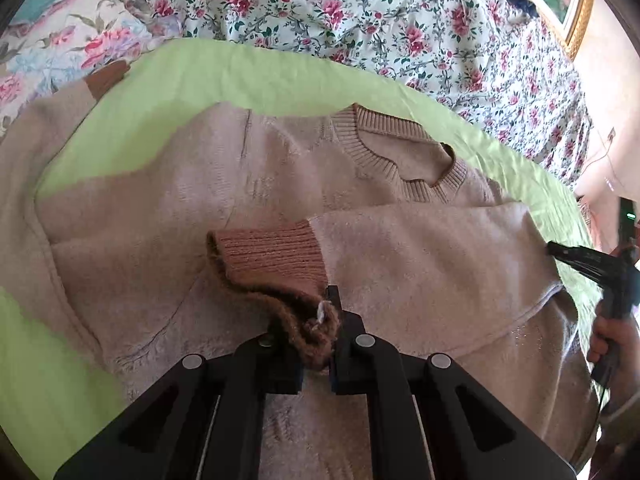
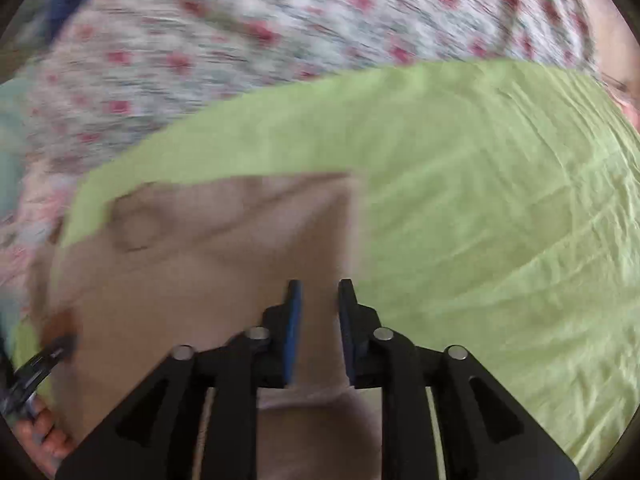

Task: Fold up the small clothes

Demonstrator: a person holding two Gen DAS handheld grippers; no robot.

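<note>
A beige knit sweater [image 1: 224, 184] lies flat on a light green cloth [image 1: 248, 76], neck hole away from me. Its right sleeve is folded across the chest. My left gripper [image 1: 316, 344] is shut on that sleeve's brown ribbed cuff [image 1: 272, 256], low over the sweater body. My right gripper [image 2: 318, 292] is open, its fingers apart over the sweater's right side edge [image 2: 224, 280]; this view is blurred. The right gripper also shows at the right edge of the left wrist view [image 1: 592, 260].
The green cloth [image 2: 500, 200] lies on a floral bedsheet [image 1: 360, 12]. The other sleeve with a brown cuff [image 1: 106, 80] stretches out to the far left. A gold picture frame [image 1: 580, 12] stands at the far right.
</note>
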